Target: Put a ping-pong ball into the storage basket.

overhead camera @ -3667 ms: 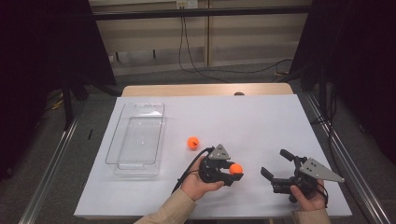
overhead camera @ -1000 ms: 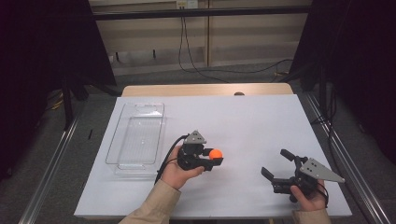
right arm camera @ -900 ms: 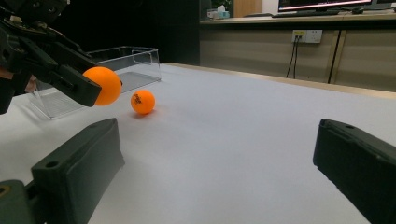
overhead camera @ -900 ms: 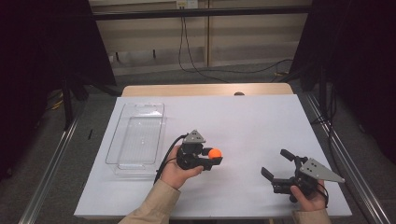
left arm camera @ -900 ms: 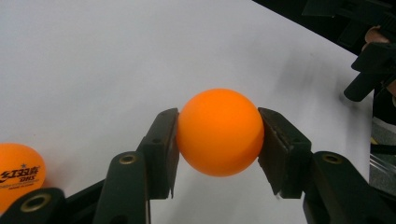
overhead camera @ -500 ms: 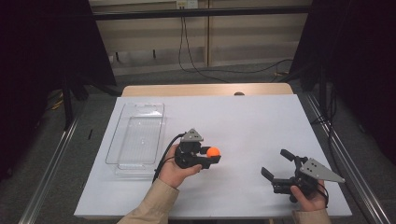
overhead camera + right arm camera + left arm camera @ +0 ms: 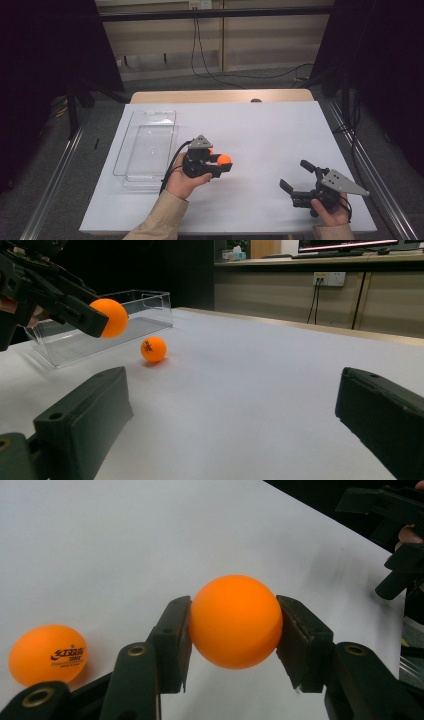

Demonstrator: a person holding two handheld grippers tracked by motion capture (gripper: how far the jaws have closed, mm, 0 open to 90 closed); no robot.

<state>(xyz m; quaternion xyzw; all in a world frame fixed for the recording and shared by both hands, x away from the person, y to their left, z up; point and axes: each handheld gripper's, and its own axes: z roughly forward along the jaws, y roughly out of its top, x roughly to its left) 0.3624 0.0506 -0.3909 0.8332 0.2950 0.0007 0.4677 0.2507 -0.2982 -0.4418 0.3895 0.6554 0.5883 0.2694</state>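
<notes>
Ball [image 7: 234,621] (orange ping-pong) is pinched between the left gripper [image 7: 214,166]'s jaws, held off the table, roughly mid-table and just right of the tray.

Left to right:
- Clear plastic tray [image 7: 131,145] at the left, long side running away from the person, nothing visible in it.
- Left hand [image 7: 184,181] just right of the tray, gripper pointing right, jaws clamped on the ball at its widest part.
- Second ball [image 7: 153,349] sits loose on the white table [image 7: 280,130], near the tray's right wall; left gripper view puts it down-left of the held one [image 7: 48,654], logo facing the camera.
- Right gripper [image 7: 299,179] at the near right corner, jaws spread wide with nothing between them, idle, well apart from everything.

Risks (judgement):
- Smooth round ball on flat pads with small contact patches. A jerk or any slackening could squirt it out, and it would bounce and roll off.
- If the tray is the target, the wall is low and the plastic hard, so a drop from height may bounce out.
- Swinging low toward the tray could clip the loose ball and send it rolling.

Vs 3.7 s ago: left gripper with the ball has moved left and slightly away from the person, closer to the tray. Over the last second it barely moved. Right gripper, tray and loose ball unchanged.
</notes>
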